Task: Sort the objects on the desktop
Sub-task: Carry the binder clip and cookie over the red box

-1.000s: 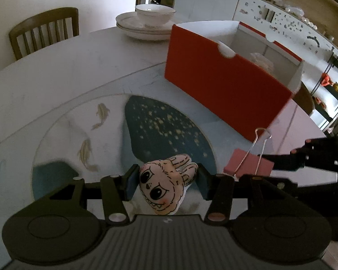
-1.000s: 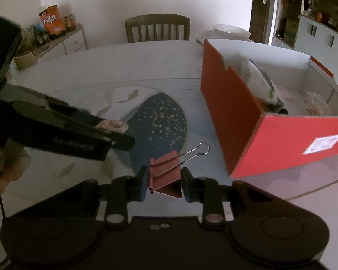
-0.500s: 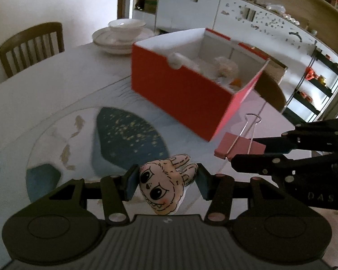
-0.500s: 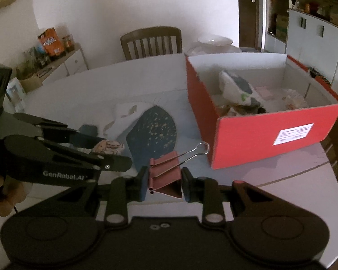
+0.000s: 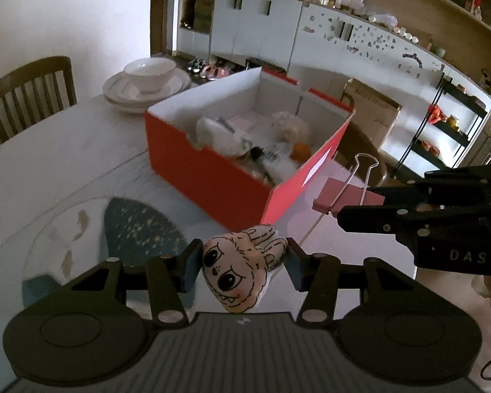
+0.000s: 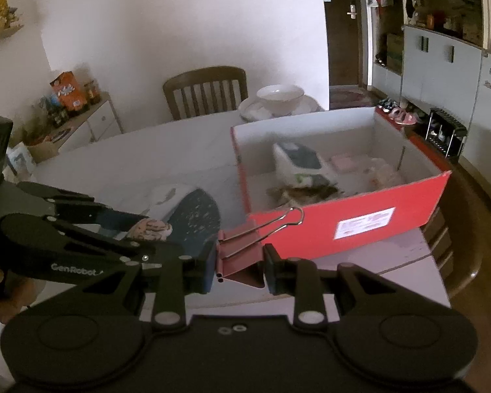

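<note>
Two black tongs are up over the round white bench point(image 5: 49, 150), each carrying one thing. The left tongs point(image 5: 242, 263) are clamped on a single beige cartoon rabbit-face toy with big black eyes and long ears point(image 5: 240, 273), pinched between the two blue pads and held clear of the bench. The right tongs point(image 6: 240, 267) are clamped on one pink metal binder clip point(image 6: 240, 255) – its two silver wire handles point forward toward the box.

One open red cardboard box with a white inside point(image 6: 350, 229) stands on the bench just ahead of both tongs. Inside it lie several things, some blurred: a white packet with a dark green patch point(image 6: 299, 162), a pale pink flat piece point(image 6: 342, 160), a fluffy whitish lump point(image 5: 289, 126) and a small orange round thing point(image 5: 300, 150). A white label point(image 6: 365, 222) sits on the box's near red wall.

Beyond the box, one white bowl point(image 5: 149, 72) rests on a stack of white plates point(image 5: 127, 93). One brown wooden chair point(image 6: 206, 90) stands at the far edge – the bench top also carries a dark blue and gold painted pattern point(image 5: 140, 232).
</note>
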The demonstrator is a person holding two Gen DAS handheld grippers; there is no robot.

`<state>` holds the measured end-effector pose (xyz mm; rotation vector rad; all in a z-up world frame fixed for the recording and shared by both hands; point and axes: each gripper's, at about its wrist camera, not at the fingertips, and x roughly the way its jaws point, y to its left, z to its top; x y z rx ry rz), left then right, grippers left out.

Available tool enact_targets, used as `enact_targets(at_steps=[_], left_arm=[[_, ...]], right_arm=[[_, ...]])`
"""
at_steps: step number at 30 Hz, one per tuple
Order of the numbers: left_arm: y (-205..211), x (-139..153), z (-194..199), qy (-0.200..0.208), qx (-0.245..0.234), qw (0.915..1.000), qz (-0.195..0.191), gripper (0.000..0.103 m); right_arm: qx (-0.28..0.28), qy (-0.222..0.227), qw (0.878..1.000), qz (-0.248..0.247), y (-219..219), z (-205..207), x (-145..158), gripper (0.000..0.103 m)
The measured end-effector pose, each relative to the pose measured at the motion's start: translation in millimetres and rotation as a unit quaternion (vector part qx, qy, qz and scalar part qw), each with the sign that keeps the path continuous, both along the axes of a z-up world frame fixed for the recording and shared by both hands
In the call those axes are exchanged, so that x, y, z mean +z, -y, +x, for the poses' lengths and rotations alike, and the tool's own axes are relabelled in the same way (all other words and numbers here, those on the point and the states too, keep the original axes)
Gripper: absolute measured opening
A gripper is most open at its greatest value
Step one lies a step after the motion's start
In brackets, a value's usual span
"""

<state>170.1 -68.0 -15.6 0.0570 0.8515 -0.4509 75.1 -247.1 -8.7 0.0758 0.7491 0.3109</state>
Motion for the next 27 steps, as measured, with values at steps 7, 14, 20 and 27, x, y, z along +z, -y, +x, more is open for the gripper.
enact_targets(at_steps=[7,14,20,27], left_arm=[[25,15,11,0.013,0.006,0.9998,-0.016,0.052],[50,25,27,0.03,0.016,0.9992,-0.02,0.052],[71,27,45,0.035,0.026,0.9989,-0.015,0.052],[88,21,79,0.032,0.044,0.9985,-0.007,0.052]], right_arm=[[-0.004,0.013,1.0,0.009,32,11,13,0.029],[-0.002,0.024,1.0,0.018,62,30,22,0.029],[0.002,0.028,0.999,0.021,85,54,24,0.029],[0.006,0.028,0.999,0.018,106,90,19,0.029]])
